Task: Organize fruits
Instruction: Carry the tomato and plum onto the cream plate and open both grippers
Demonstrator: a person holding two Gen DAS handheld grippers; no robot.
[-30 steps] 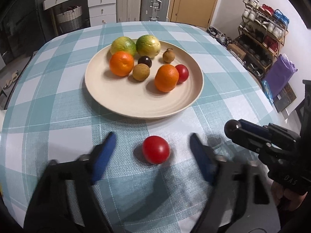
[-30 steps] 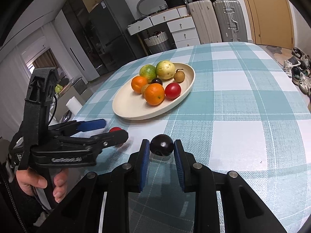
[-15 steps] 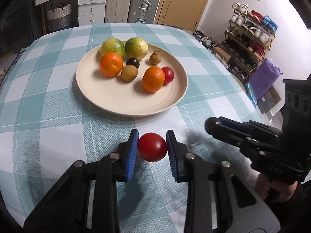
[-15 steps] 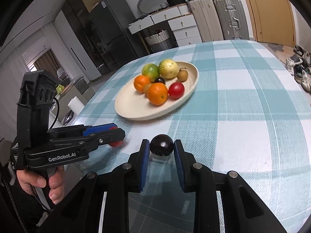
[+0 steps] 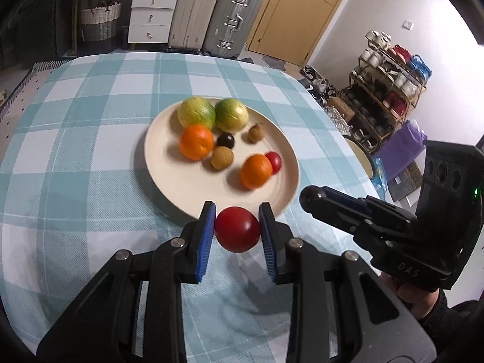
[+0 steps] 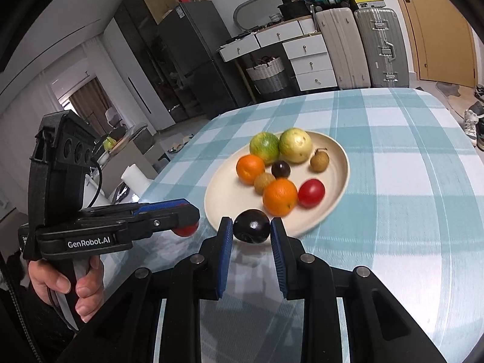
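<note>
Red tomato is squeezed in the left gripper; the right gripper squeezes a dark plum.

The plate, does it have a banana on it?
No, the plate holds only round fruits: two green ones, two oranges, a red one, a dark one and two small brown ones.

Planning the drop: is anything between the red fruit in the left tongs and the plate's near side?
Nothing visible. The red fruit, gripped in the left tongs, hangs by the plate rim; its near side is bare. The right tongs stay off to the side.
</note>
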